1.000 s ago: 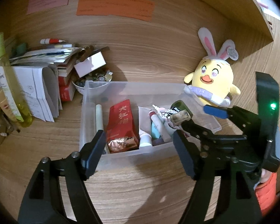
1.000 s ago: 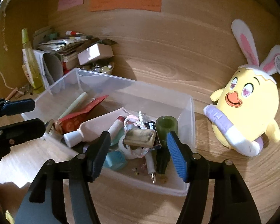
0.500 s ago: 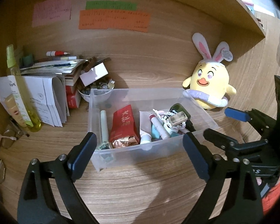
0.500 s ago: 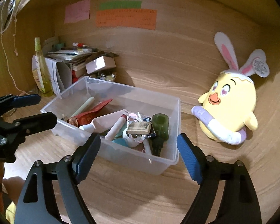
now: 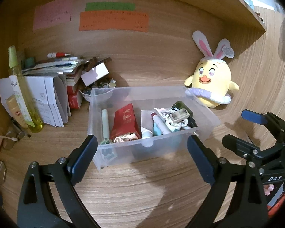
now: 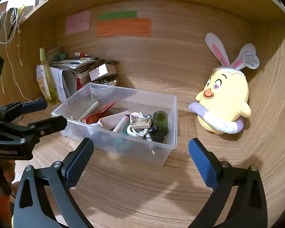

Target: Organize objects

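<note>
Though translucent, the plastic bin (image 5: 123, 152) holds jumbled small items.

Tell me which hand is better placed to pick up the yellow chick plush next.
Probably the right. The right gripper, empty with jaws opening, has the plush near its right finger; the left gripper faces the clear bin.

**Warm, dim light and bent edges**

The light is soft and yellowish, and seems to come from above and behind the tools. Dark shadows of the fingers fall on the wooden desk (image 5: 142, 199) just below them. The clear box (image 6: 161, 153) ahead looks sharp. The corners go black and round, and straight lines bend there. Writing on the notes (image 6: 123, 27) far ahead is too fuzzy to read.
</note>
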Demonstrator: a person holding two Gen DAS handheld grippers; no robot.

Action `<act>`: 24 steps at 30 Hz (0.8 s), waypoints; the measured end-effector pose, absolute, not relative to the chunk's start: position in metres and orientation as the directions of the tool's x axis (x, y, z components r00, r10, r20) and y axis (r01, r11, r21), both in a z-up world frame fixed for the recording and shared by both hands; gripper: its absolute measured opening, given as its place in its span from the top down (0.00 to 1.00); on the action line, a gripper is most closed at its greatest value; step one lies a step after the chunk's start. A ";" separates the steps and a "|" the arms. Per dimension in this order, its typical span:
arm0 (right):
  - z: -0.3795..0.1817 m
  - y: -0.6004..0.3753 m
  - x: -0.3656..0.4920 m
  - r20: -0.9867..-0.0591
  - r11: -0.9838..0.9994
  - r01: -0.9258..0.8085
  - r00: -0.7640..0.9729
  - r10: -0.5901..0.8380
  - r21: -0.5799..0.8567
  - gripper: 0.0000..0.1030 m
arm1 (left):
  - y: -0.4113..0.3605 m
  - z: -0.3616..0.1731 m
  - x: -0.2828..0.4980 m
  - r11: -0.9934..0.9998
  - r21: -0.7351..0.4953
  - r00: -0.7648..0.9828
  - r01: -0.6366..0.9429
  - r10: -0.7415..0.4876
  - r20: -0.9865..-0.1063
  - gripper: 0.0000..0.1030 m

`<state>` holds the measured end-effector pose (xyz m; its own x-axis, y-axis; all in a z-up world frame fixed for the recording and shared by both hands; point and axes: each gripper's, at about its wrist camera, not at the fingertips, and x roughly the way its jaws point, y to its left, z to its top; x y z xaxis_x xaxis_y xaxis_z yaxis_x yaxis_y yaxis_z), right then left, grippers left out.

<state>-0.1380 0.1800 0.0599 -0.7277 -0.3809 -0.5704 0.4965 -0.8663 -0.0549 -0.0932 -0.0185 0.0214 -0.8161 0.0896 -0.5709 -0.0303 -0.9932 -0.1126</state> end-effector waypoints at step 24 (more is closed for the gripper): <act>0.056 0.180 -0.136 -0.584 -0.864 0.503 -0.712 -0.390 -0.035 0.03 | -0.017 0.013 -0.099 -0.990 -0.140 -0.802 -0.030 0.107 -0.587 0.07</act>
<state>-0.1364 0.1797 0.0558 -0.7120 -0.3903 -0.5837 0.5026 -0.8638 -0.0353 -0.0986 -0.0170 0.0133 -0.8022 0.1071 -0.5874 -0.0299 -0.9897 -0.1397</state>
